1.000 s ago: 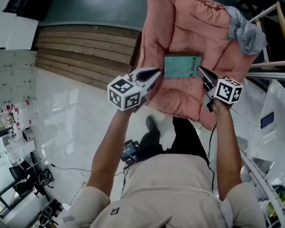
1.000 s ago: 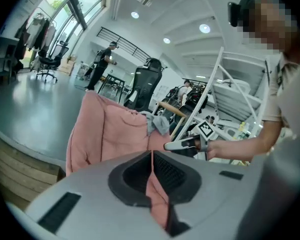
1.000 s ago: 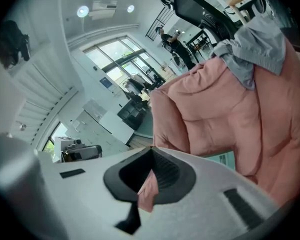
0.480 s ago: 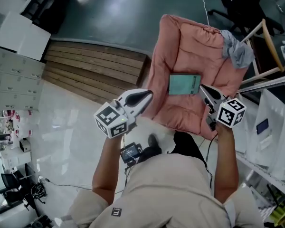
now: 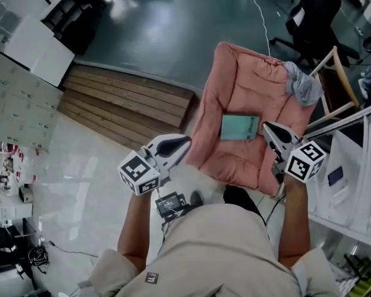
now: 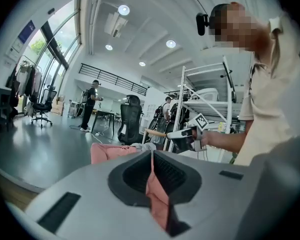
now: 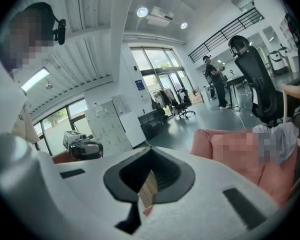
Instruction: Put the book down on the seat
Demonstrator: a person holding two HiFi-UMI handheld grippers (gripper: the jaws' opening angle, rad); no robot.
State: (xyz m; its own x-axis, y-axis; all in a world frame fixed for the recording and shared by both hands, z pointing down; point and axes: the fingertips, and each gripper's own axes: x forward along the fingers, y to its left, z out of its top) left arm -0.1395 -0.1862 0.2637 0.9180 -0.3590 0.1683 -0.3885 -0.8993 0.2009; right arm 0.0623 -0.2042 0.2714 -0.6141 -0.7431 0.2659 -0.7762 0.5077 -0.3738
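A teal book (image 5: 239,127) lies flat in the middle of the pink cushioned seat (image 5: 255,82), with nothing touching it. My left gripper (image 5: 187,140) is shut and empty, off the seat's left edge and below the book. My right gripper (image 5: 265,126) is shut and empty too, its tip just right of the book over the cushion. In the left gripper view the shut jaws (image 6: 151,156) face the pink seat (image 6: 107,151) and the right gripper (image 6: 187,134). The right gripper view has the seat (image 7: 235,151) at its right and the left gripper (image 7: 85,149) at its left.
A grey cloth (image 5: 301,85) hangs on the seat's back right corner by a wooden chair frame (image 5: 335,73). Wooden steps (image 5: 130,101) lie left of the seat, a black office chair (image 5: 309,17) behind it, white shelving (image 5: 352,172) at the right. A black device (image 5: 170,203) sits by the person's feet.
Both grippers have drawn back from the book, the left one farther down and left. The book stays on the seat, which now looks farther away.
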